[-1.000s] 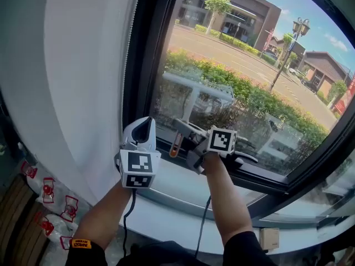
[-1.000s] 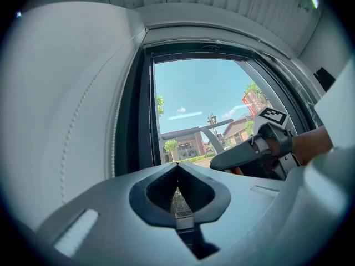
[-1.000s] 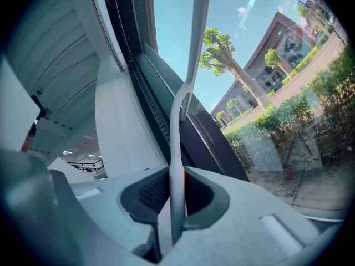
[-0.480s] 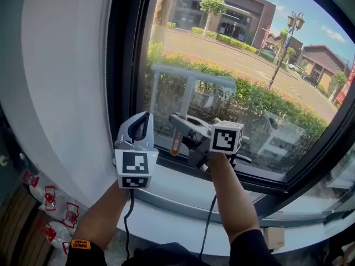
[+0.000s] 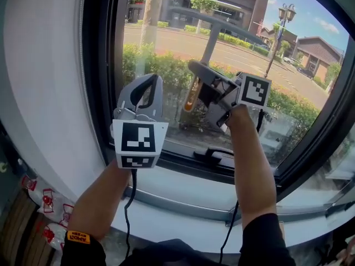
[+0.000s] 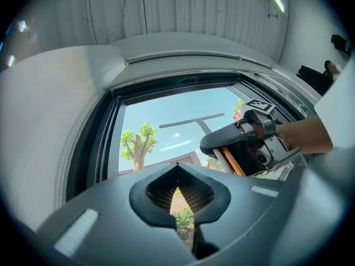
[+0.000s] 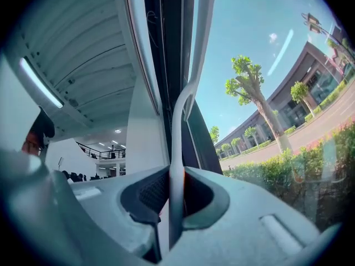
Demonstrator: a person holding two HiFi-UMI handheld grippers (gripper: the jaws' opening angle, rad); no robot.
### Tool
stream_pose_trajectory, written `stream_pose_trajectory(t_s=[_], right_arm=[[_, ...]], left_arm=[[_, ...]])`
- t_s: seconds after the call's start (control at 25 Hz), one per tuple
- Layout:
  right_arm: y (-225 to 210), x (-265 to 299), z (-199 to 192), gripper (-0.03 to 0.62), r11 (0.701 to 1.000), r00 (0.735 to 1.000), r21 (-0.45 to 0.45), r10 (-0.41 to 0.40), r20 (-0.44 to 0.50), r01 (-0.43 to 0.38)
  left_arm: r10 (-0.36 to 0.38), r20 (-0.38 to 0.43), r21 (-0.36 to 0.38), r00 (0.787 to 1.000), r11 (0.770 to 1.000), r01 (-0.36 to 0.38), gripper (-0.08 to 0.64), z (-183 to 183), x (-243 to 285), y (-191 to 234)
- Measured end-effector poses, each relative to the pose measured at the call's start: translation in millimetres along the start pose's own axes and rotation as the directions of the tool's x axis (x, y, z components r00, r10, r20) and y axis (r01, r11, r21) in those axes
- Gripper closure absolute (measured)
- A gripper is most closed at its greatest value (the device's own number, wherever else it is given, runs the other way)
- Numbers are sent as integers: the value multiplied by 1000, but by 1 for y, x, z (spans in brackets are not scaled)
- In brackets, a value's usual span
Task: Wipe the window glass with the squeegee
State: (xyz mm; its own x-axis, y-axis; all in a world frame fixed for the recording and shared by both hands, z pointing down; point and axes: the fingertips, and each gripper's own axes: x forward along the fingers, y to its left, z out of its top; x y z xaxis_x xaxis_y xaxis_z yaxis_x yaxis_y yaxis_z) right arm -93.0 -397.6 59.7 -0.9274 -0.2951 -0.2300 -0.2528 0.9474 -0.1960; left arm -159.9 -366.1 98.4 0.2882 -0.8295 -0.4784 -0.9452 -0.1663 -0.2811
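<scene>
My right gripper (image 5: 201,76) is shut on the squeegee's handle and holds it up in front of the window glass (image 5: 161,54). The squeegee (image 5: 209,43) is T-shaped, with a grey shaft, a long blade across the top and an orange grip end below the jaws. In the right gripper view the shaft (image 7: 186,104) runs straight up out of the right gripper (image 7: 176,195) beside the dark frame. My left gripper (image 5: 145,85) stands to the left, apart from the squeegee, shut with nothing in it. The left gripper (image 6: 178,195) looks up at the squeegee blade (image 6: 191,121).
A black window frame (image 5: 102,65) borders the glass on the left, with a white curtain (image 5: 44,82) beside it. A black latch (image 5: 216,154) sits on the lower frame above the pale sill (image 5: 183,190). Packets with red print (image 5: 39,204) lie low on the left.
My right gripper has lifted the squeegee from near the bottom of the glass up to mid-pane. The left gripper has risen a little too.
</scene>
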Motion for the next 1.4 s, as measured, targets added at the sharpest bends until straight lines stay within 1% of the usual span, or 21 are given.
stream_pose_trajectory(t_s=[0.08, 0.2, 0.44, 0.6, 0.84, 0.92, 1.0, 1.12, 1.24, 1.4], right_arm=[[-3, -7, 9, 557, 1000, 1000, 10, 9, 14, -9], [-8, -15, 11, 557, 999, 1000, 29, 21, 20, -22], [-13, -28, -13, 557, 996, 999, 73, 47, -1, -47], [-10, -36, -48, 557, 989, 997, 132, 67, -30, -63], [-16, -50, -128, 557, 962, 993, 266, 86, -75, -63], [-21, -62, -154, 557, 950, 993, 311, 70, -92, -38], [-29, -75, -178, 557, 941, 993, 340, 35, -109, 5], [-37, -90, -202, 557, 941, 992, 335, -3, -129, 46], [-40, -98, -216, 557, 942, 991, 333, -6, -136, 52], [-44, -104, -223, 557, 947, 988, 317, -4, -152, 52]], left_arm=[[-5, 9, 7, 1000, 1000, 5, 541, 8, 3, -8], [-11, 2, 9, 1000, 1000, 11, 541, 9, 4, -20], [-14, -58, 14, 998, 1000, 15, 541, -9, 0, -44], [-1, -108, 5, 994, 1000, 1, 541, -27, -12, -57], [26, -210, -5, 977, 1000, -27, 541, -72, -32, -71], [31, -242, -11, 970, 999, -35, 541, -86, -38, -81], [34, -264, -14, 964, 999, -39, 541, -100, -44, -91], [39, -293, -20, 955, 999, -47, 541, -118, -54, -102], [50, -321, -26, 946, 998, -62, 541, -135, -63, -109], [74, -354, -34, 932, 995, -92, 541, -152, -75, -114]])
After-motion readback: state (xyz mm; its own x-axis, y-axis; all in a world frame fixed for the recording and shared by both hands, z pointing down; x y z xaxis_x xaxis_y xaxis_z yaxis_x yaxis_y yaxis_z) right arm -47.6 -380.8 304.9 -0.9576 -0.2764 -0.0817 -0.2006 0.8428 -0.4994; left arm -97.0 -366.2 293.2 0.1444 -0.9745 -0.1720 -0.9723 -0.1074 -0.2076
